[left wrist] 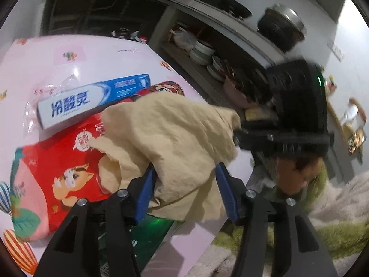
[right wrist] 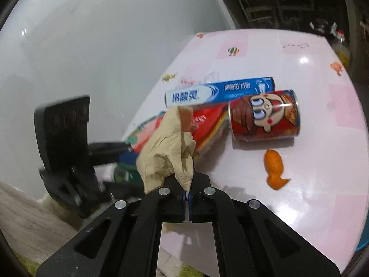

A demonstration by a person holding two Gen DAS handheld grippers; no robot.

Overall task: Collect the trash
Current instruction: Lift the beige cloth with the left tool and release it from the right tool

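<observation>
A crumpled beige tissue (left wrist: 175, 143) hangs above the pink table (left wrist: 69, 53). My right gripper (right wrist: 187, 196) is shut on one corner of the beige tissue (right wrist: 168, 152) and holds it up. My left gripper (left wrist: 186, 184) is open, its blue pads on either side of the tissue's lower part. Under the tissue lie a red snack bag (left wrist: 57, 168), a blue and white toothpaste box (left wrist: 92, 97) and a red chip can (right wrist: 265, 115). An orange peel (right wrist: 274, 168) lies on the table right of my right gripper.
A green packet (left wrist: 147, 233) lies under my left gripper. A clear plastic wrapper (left wrist: 53, 87) sits behind the toothpaste box. Shelves with bowls (left wrist: 203, 50) and a pot (left wrist: 281, 25) stand beyond the table. A shaggy rug (left wrist: 334, 219) covers the floor.
</observation>
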